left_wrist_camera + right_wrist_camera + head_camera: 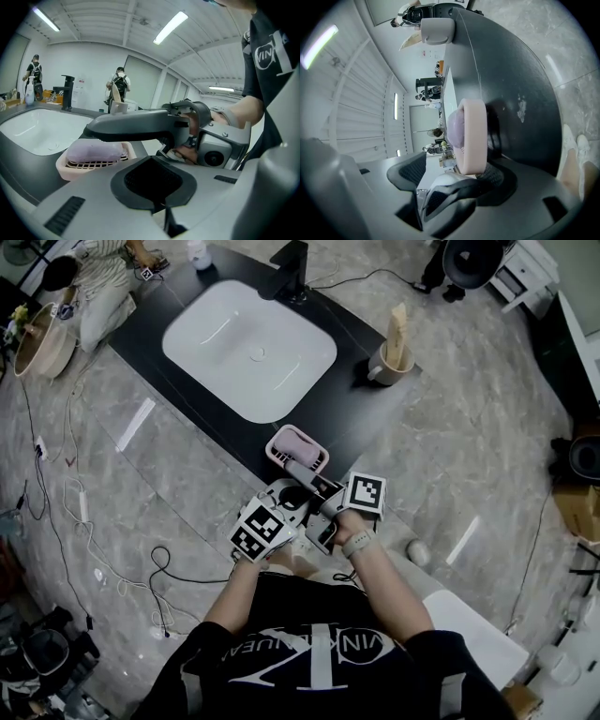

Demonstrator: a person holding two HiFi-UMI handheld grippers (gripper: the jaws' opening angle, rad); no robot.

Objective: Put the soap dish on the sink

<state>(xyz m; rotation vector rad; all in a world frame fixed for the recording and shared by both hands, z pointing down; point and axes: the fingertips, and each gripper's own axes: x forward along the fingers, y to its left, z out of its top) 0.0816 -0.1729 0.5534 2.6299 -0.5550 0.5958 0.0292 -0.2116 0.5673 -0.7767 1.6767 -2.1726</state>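
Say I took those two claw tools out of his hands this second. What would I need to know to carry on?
Right claw: open, one jaw above and one below the near end of the pink soap dish, with a gap over the soap.
Left claw: shut, empty, close beside the right one.
Things: the dish sits flat on the black counter, just in front of the white basin.
Done: the dish looks placed.
Left: probably only to draw the right claw straight back without nudging the dish.
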